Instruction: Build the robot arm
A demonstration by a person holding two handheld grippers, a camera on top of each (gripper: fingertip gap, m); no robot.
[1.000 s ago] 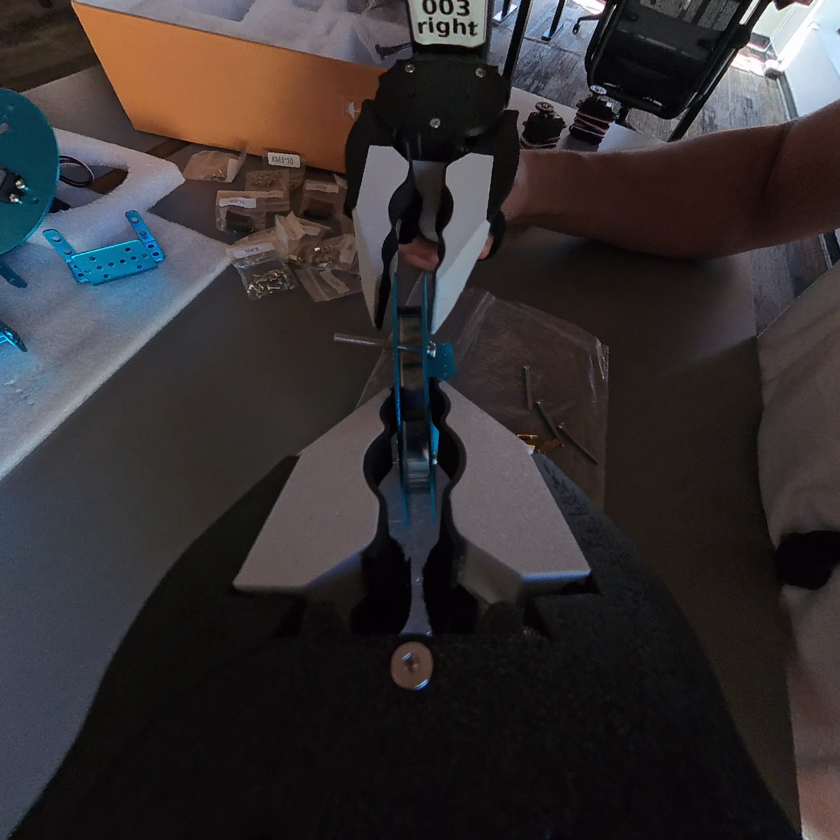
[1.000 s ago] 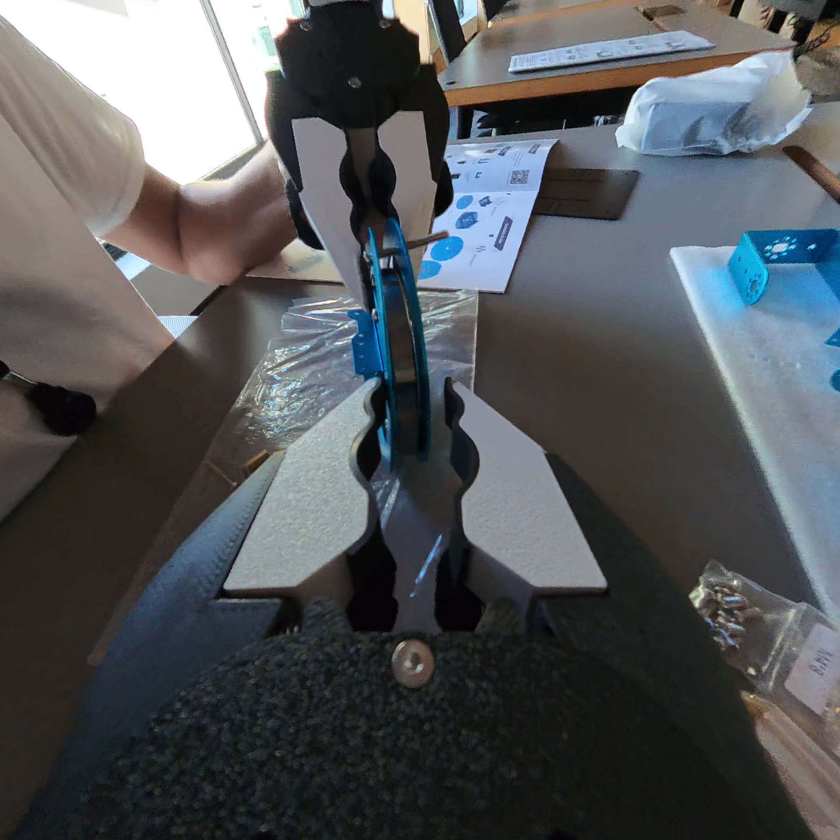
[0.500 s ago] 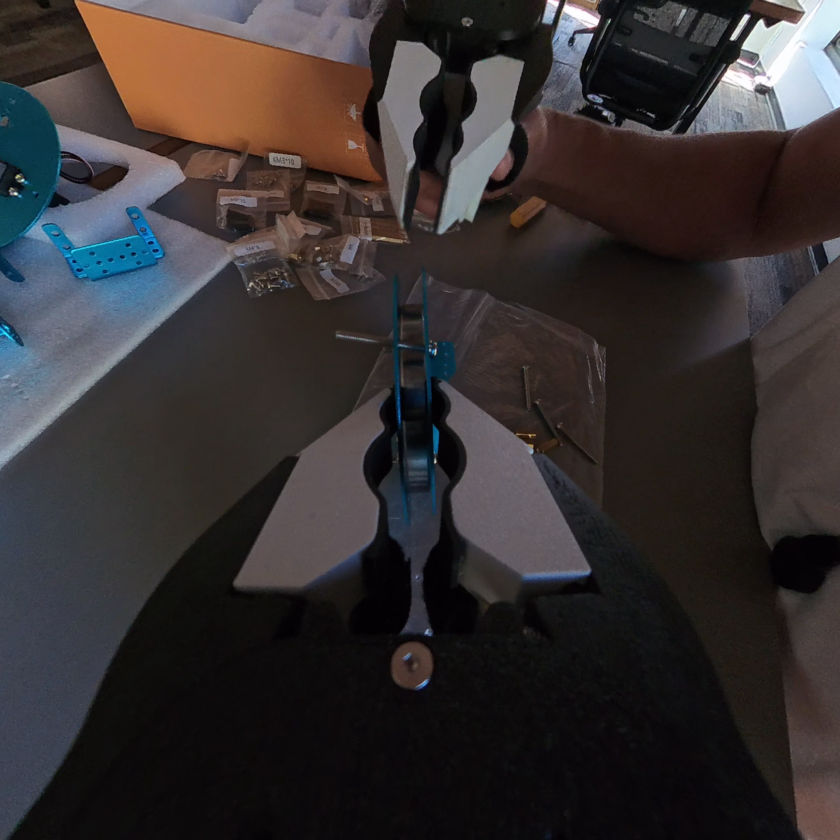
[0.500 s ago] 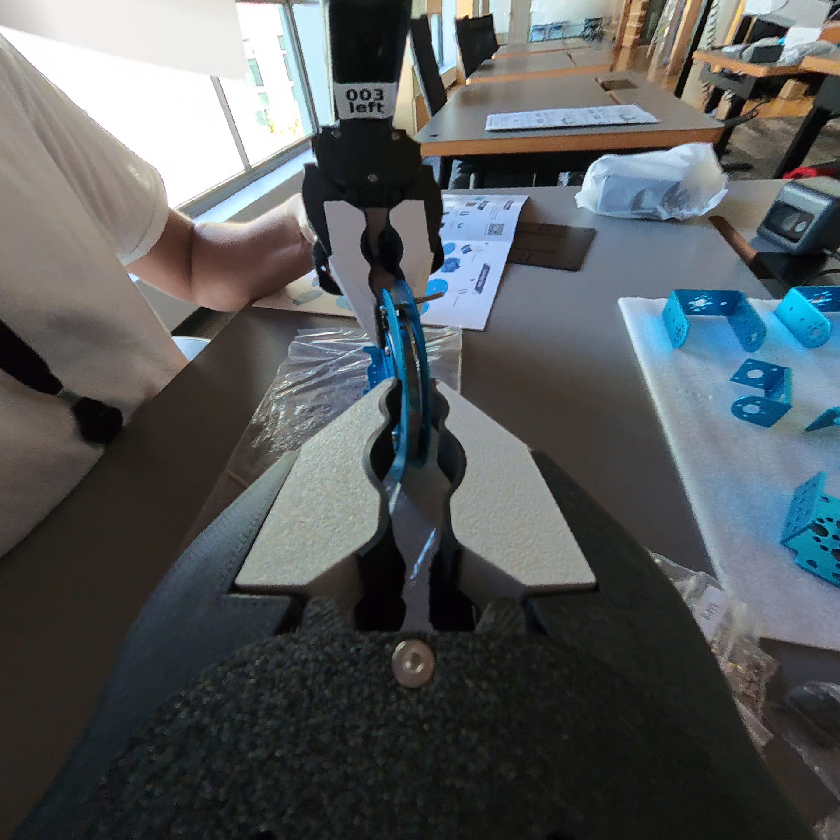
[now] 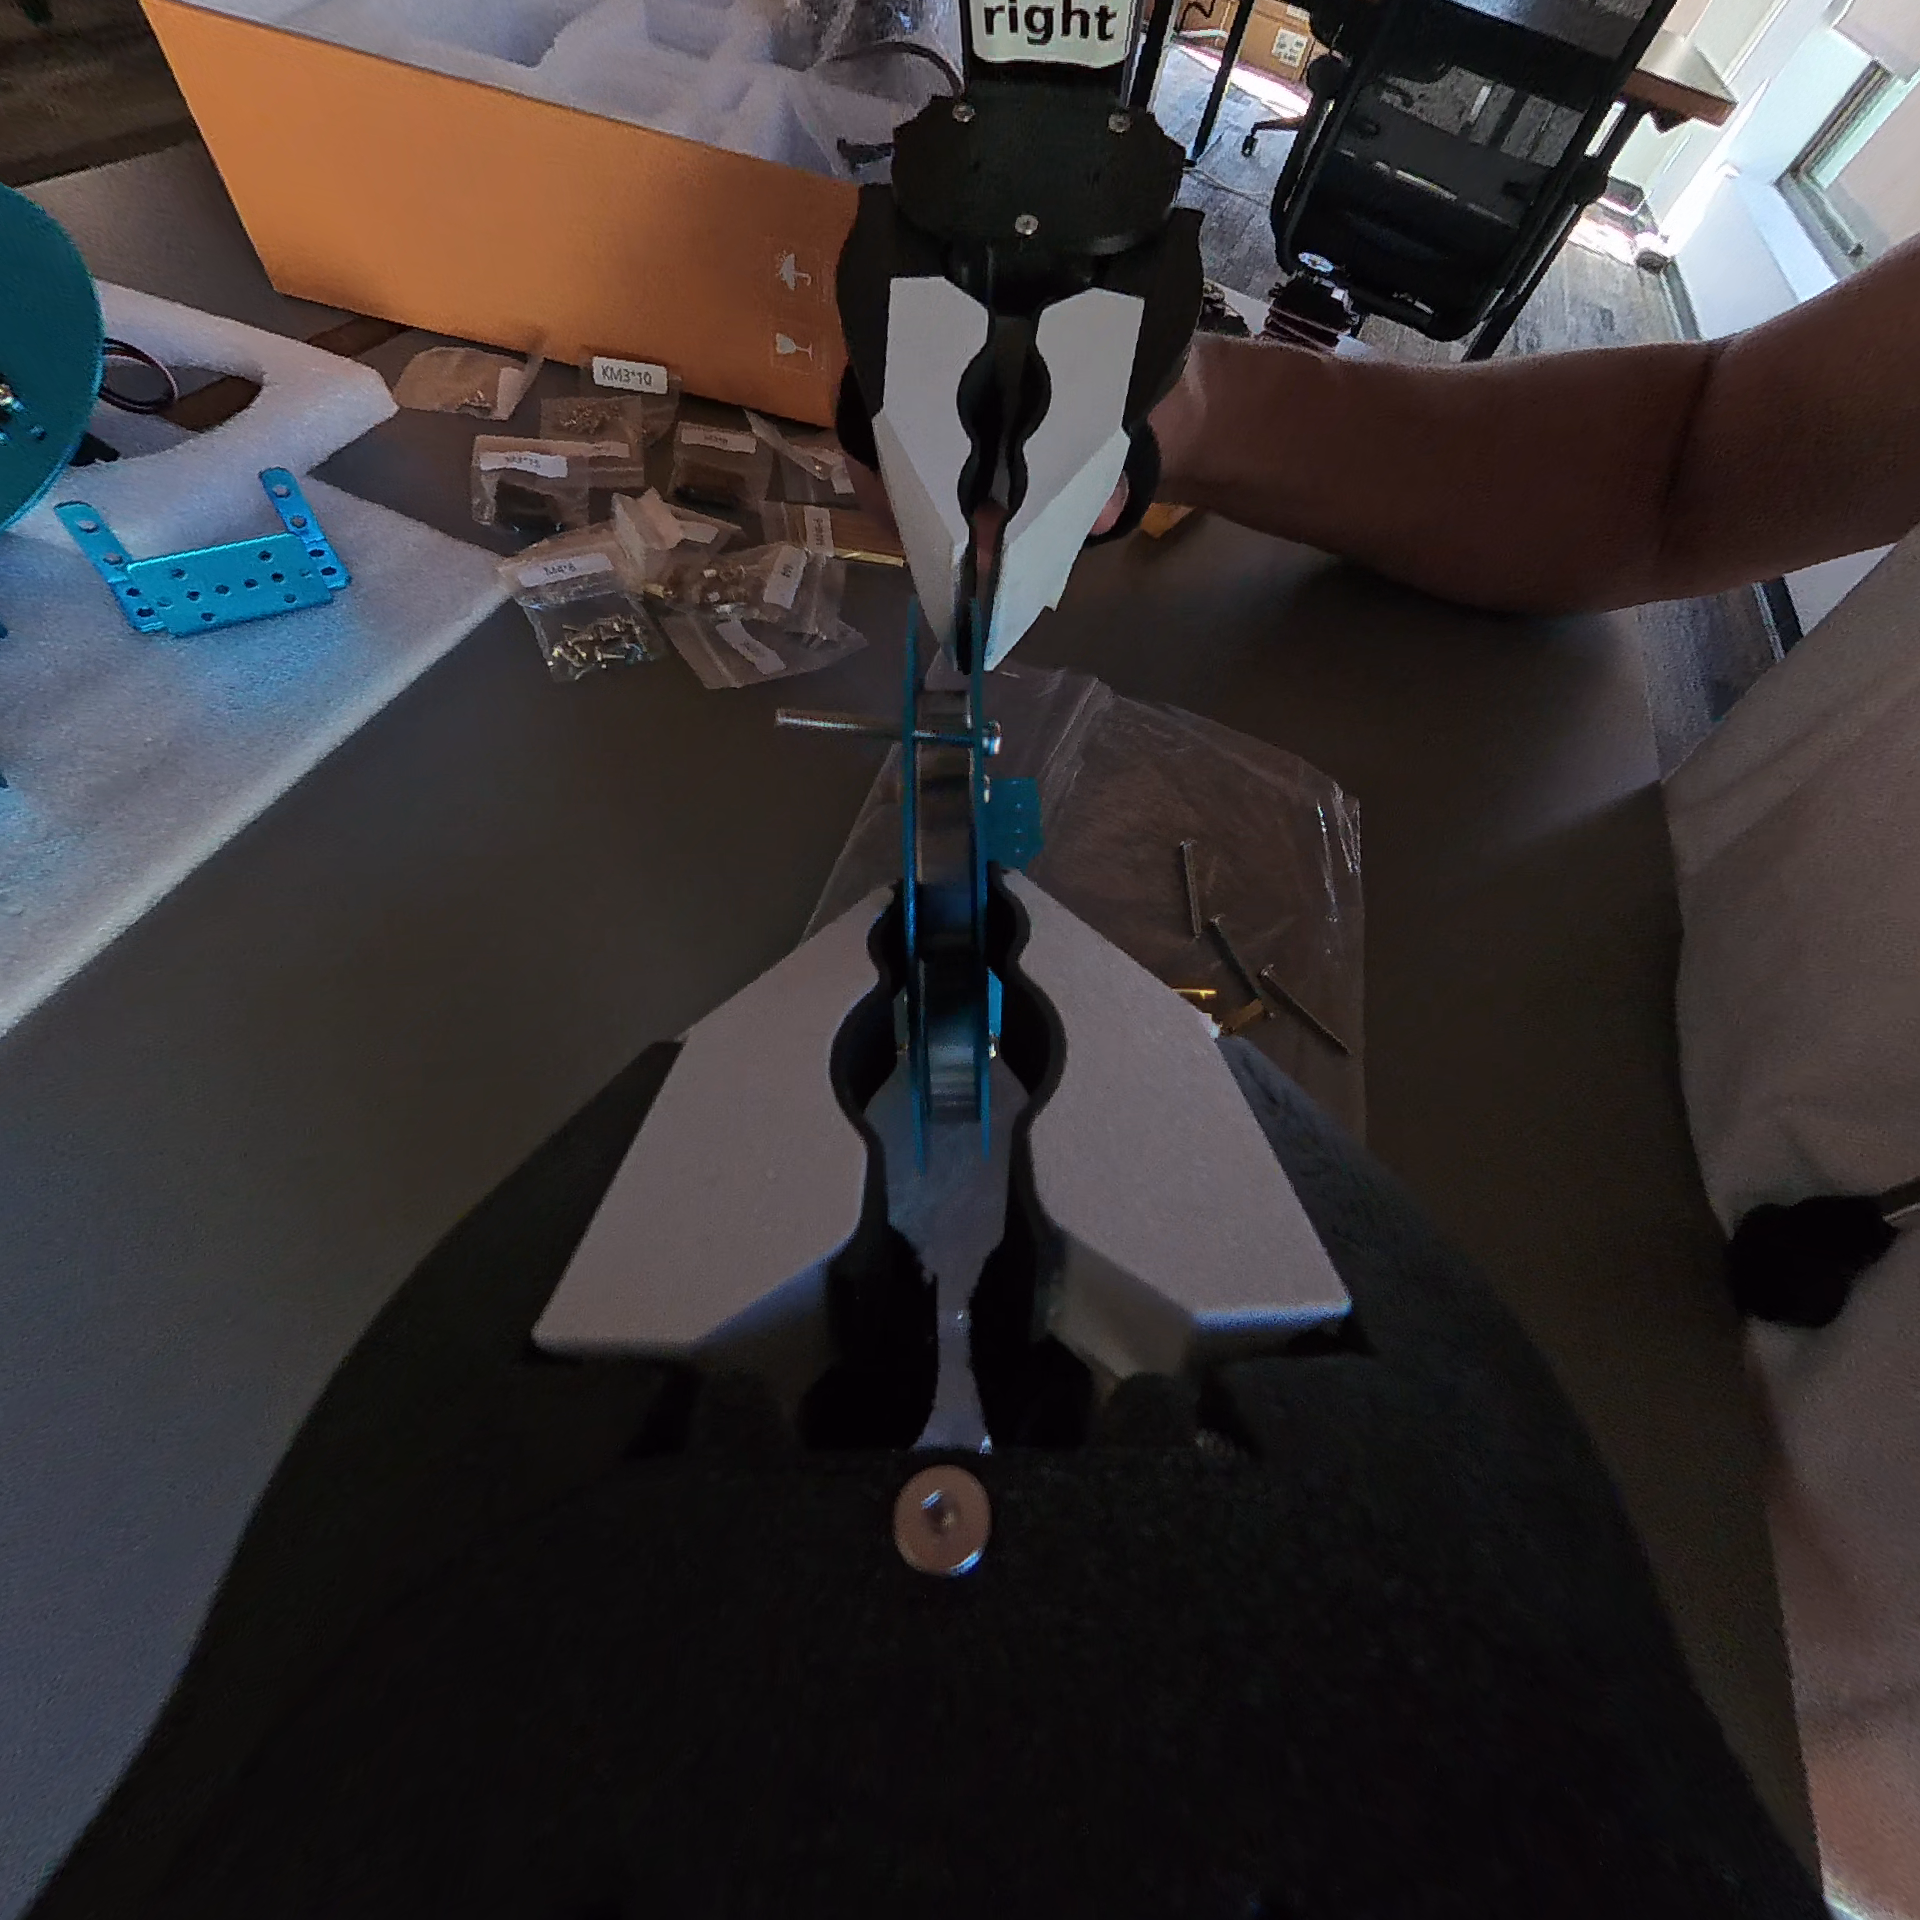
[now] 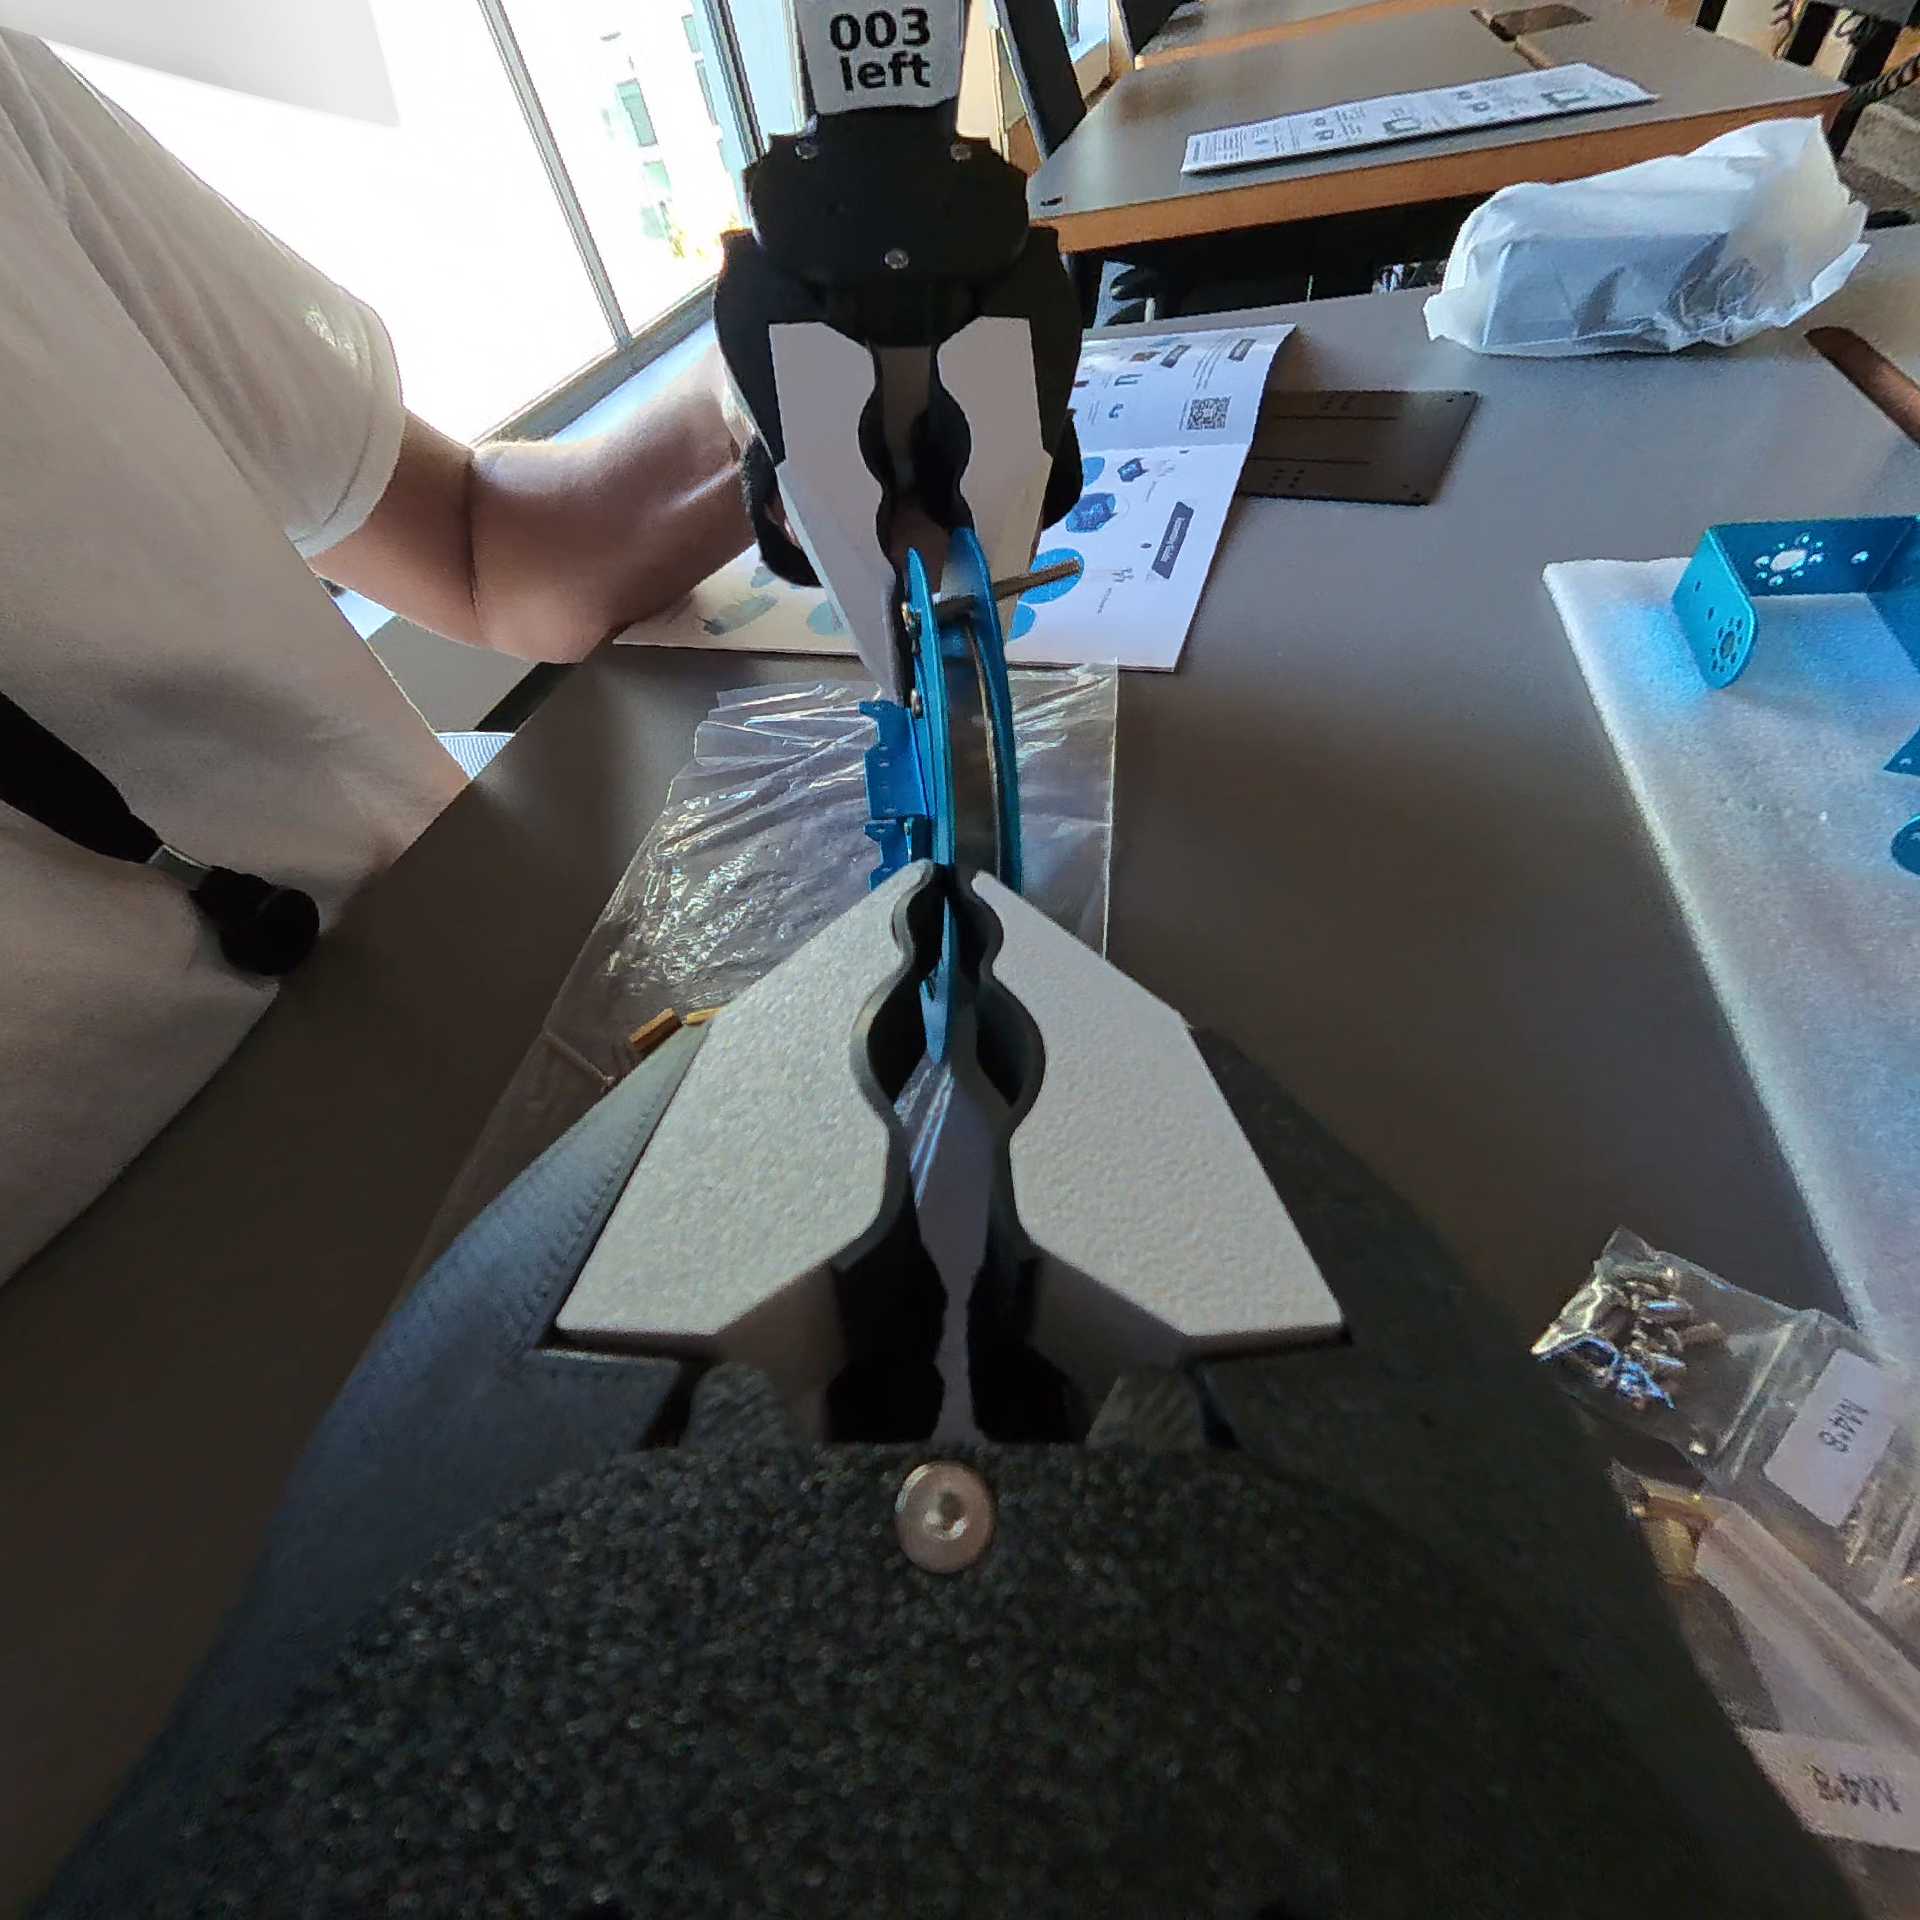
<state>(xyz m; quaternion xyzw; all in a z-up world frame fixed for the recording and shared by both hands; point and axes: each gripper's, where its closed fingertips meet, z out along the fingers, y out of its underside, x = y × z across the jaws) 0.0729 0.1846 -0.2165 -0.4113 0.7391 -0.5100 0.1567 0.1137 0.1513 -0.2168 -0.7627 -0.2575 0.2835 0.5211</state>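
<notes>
Grey desk (image 5: 436,935) carries everything. Your left gripper (image 5: 943,914) is clenched on the near edge of the blue double-disc assembly (image 5: 940,831), held upright on edge above a clear plastic bag (image 5: 1174,831). Your right gripper (image 6: 951,894) pinches one disc's opposite rim. Beyond lie small screw bags (image 5: 623,582) before an orange box (image 5: 520,208) at the desk's far edge.

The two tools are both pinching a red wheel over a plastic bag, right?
Not quite: the wheel is blue, not red, as the right wrist view shows. The rest holds: the left tool and the right tool both pinch it over the plastic bag.
</notes>
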